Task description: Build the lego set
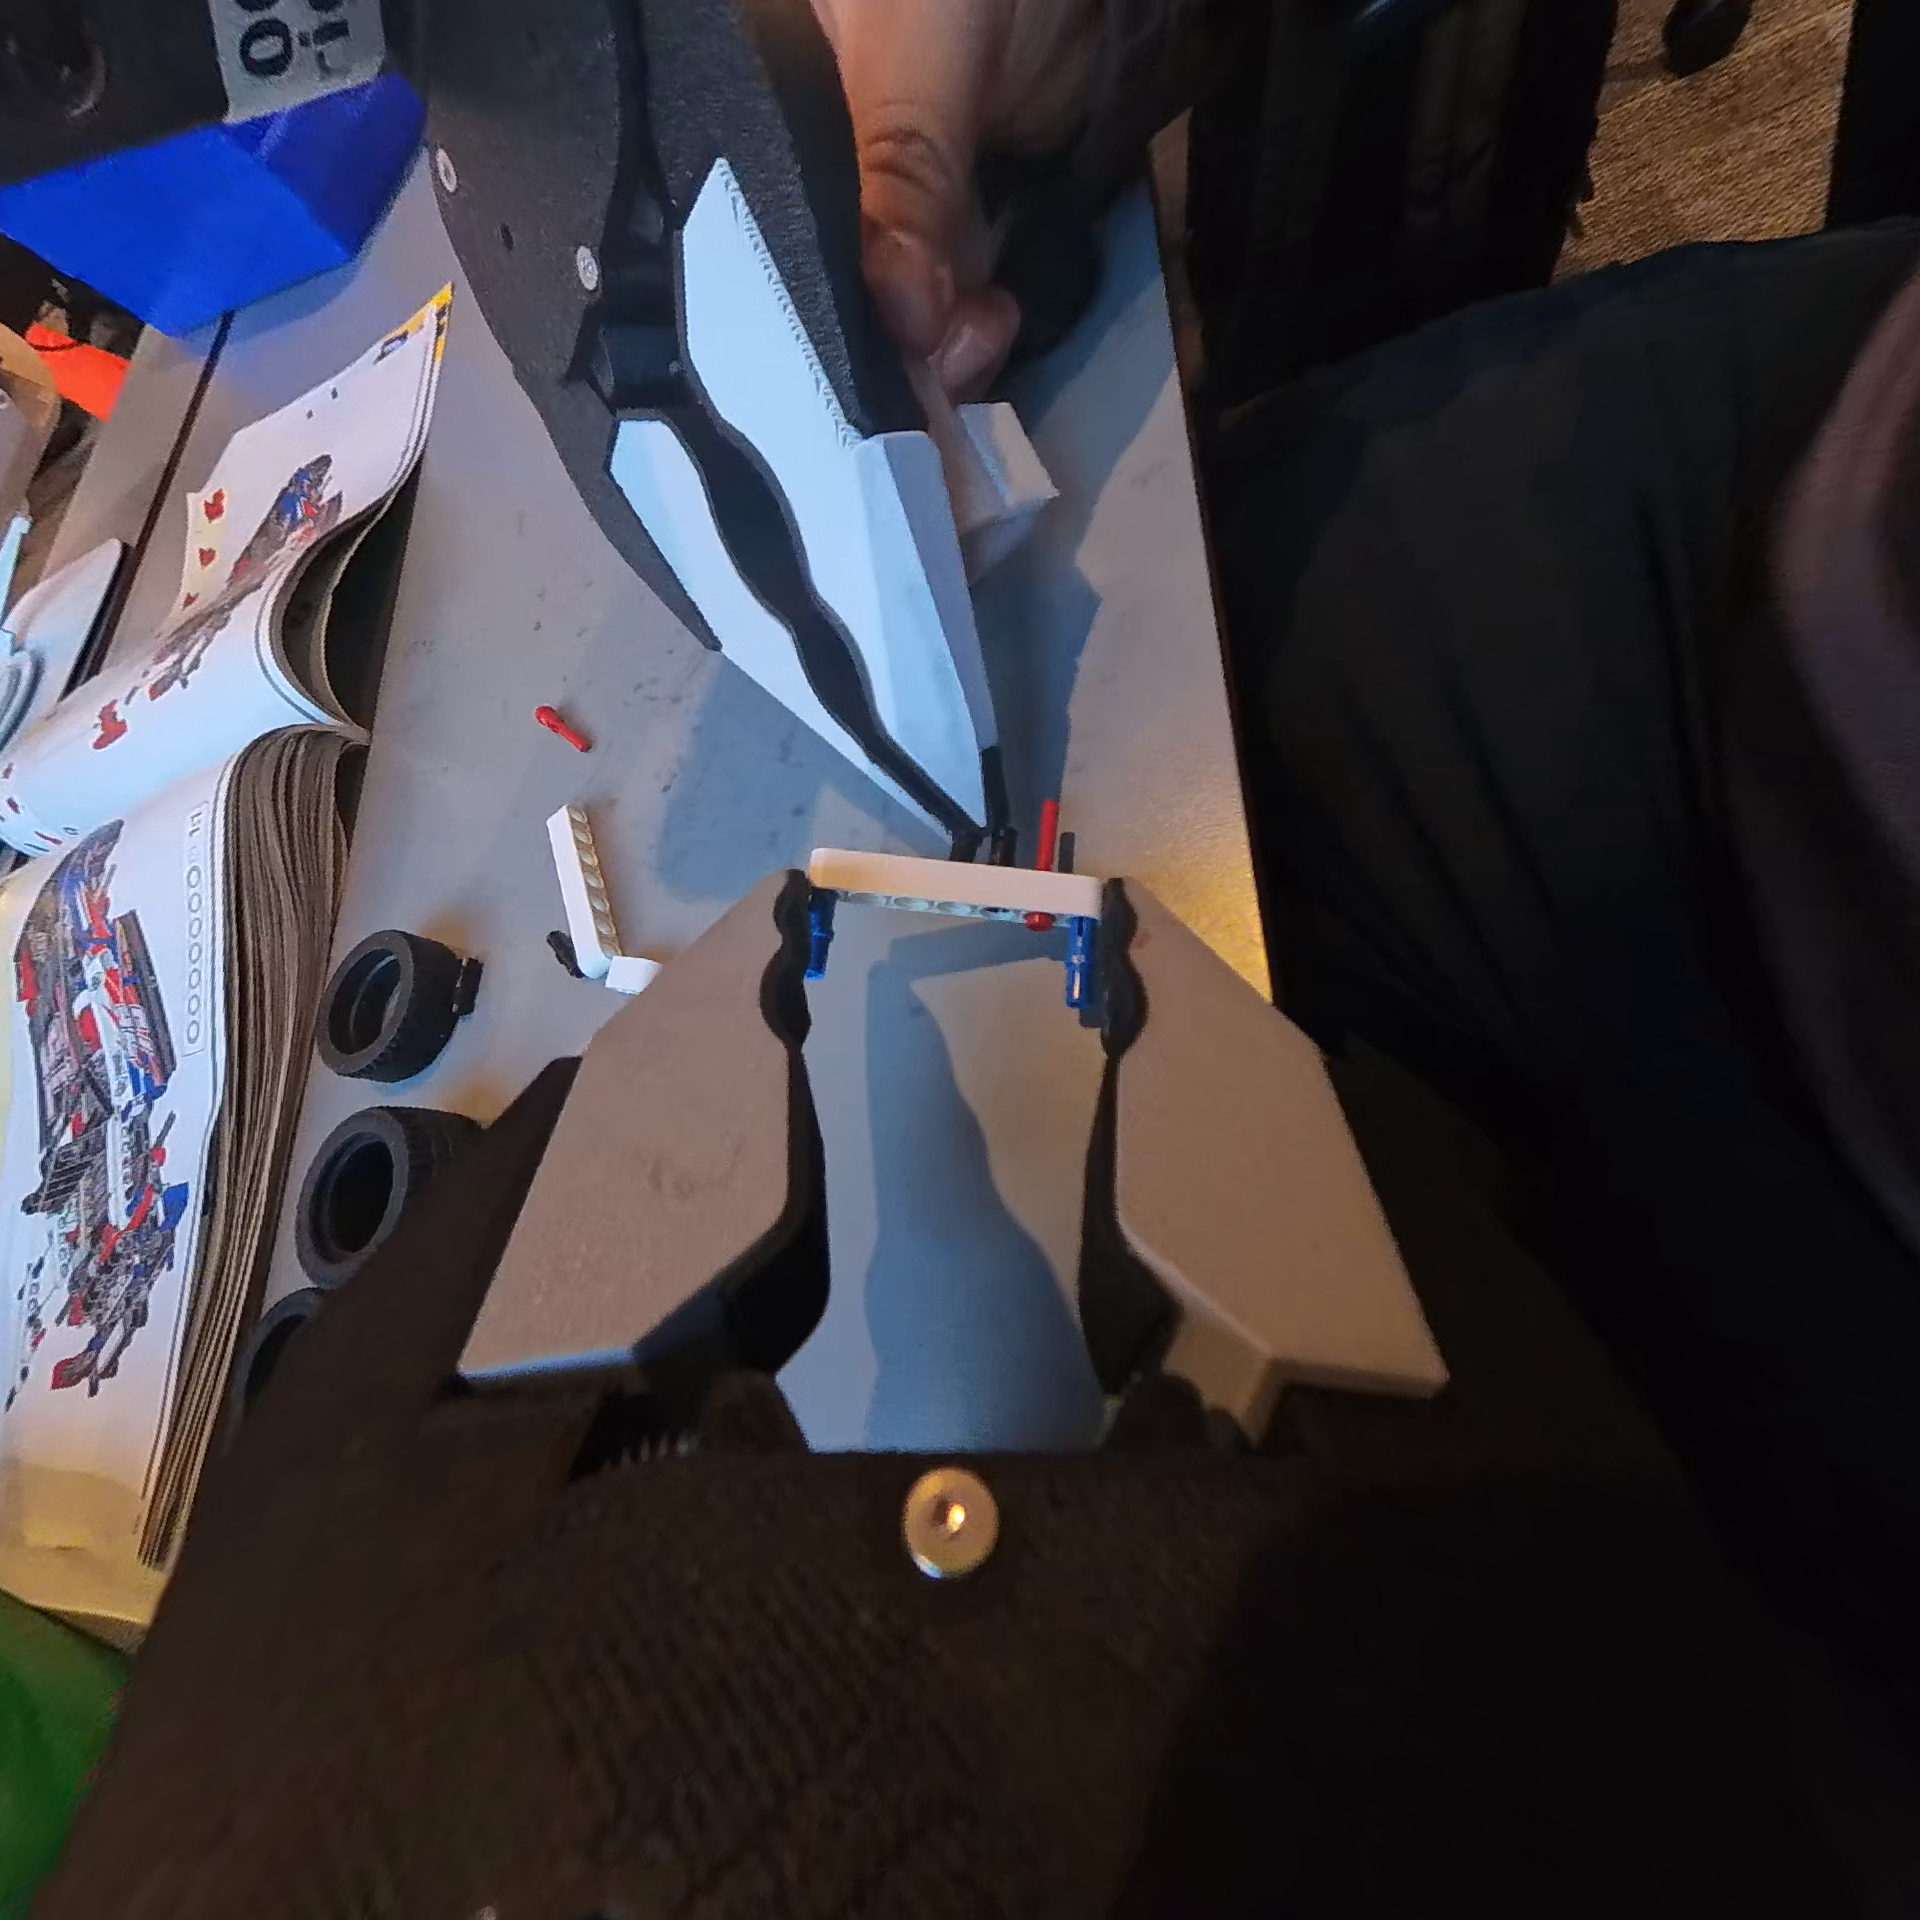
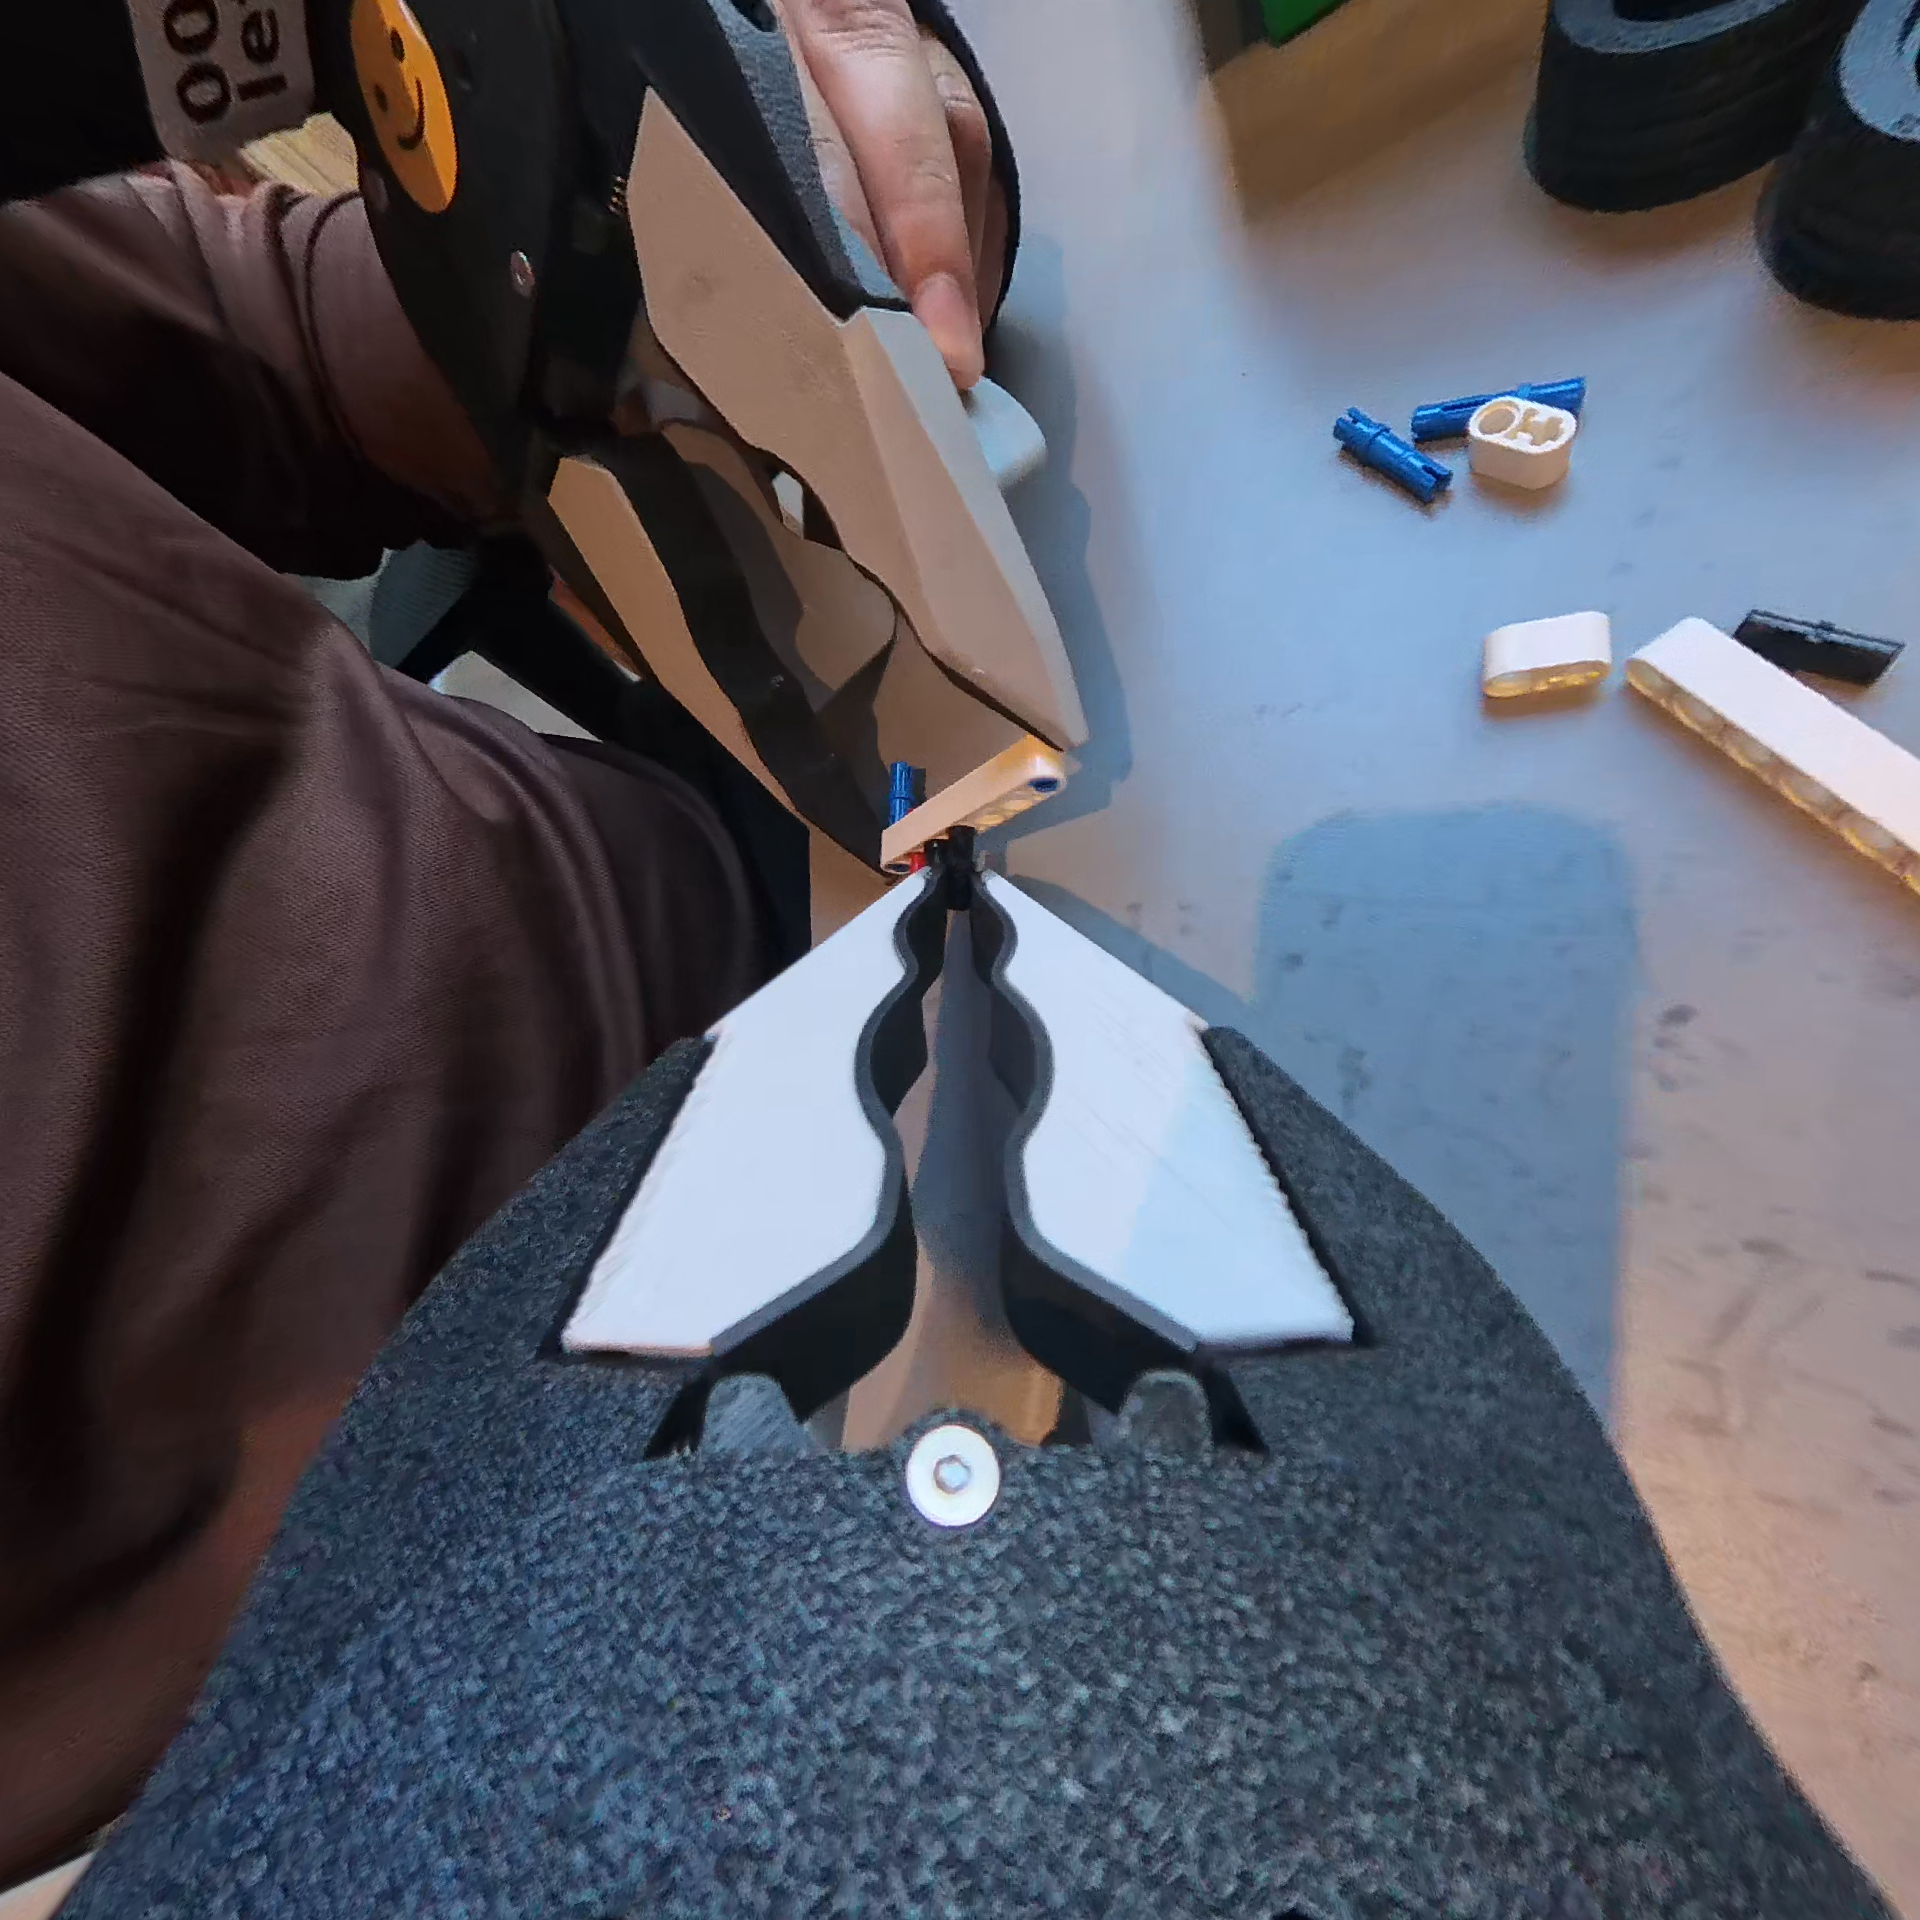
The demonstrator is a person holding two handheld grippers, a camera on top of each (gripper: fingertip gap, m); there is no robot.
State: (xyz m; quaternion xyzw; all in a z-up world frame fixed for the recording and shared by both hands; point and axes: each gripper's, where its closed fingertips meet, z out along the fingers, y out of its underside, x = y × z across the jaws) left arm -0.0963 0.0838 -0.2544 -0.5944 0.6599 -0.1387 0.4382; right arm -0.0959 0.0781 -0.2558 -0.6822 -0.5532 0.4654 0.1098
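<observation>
Left gripper (image 1: 956, 914) clamped on white beam (image 1: 951, 881) ends, long axis crosswise between fingers, right gripper (image 2: 954, 883) pinching black pin (image 2: 958, 868) on beam's side

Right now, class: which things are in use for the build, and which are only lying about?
In use:
left gripper
right gripper
white beam
black pin

Lying about:
tyres
booklet
loose red pin
blue pins
long white beam
</observation>
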